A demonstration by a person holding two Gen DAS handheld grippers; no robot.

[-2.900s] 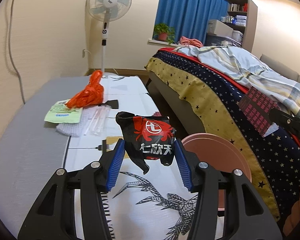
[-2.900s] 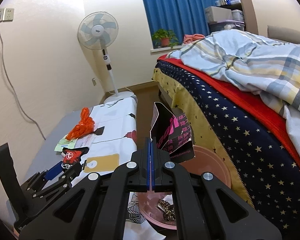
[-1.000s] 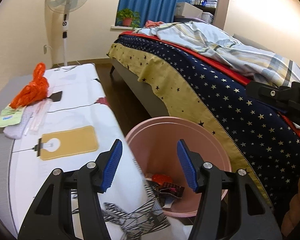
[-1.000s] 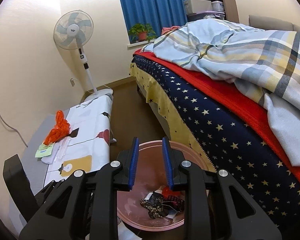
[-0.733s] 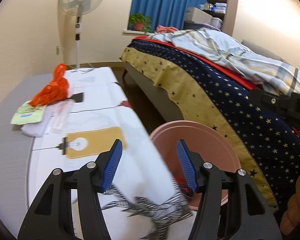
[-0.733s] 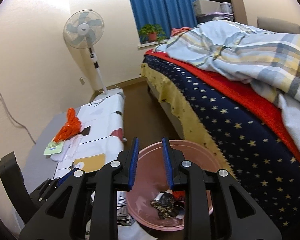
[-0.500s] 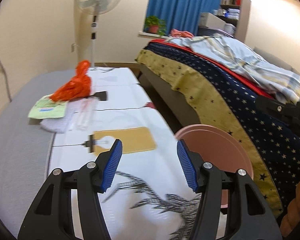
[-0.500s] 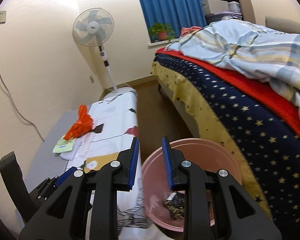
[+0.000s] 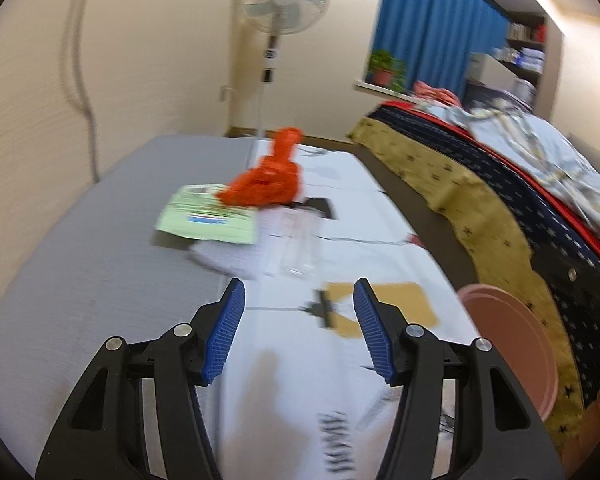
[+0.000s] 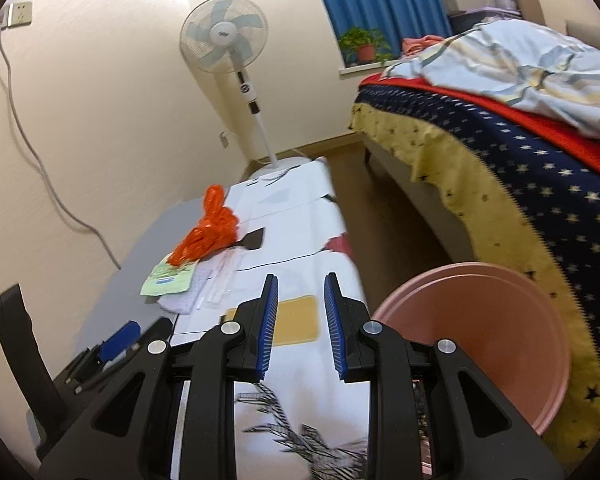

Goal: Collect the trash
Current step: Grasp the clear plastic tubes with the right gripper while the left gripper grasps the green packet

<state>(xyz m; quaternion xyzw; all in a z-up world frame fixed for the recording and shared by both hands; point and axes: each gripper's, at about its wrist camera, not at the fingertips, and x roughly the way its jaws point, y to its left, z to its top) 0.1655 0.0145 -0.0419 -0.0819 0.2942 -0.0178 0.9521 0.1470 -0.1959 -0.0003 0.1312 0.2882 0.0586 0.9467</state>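
Big bed with a navy star-print blanket edged in mustard yellow (image 10: 512, 168) takes up the right side, and everything else sits around it. A rumpled pale blue plaid duvet (image 10: 528, 64) is piled on top of the bed. Past its far end there's a potted green plant (image 10: 362, 46) on the windowsill, with bright blue curtains (image 10: 380, 4) hanging behind. Left of the bed, across the brown floor, a white pedestal fan (image 10: 226, 46) stands against the cream wall (image 9: 152, 52).
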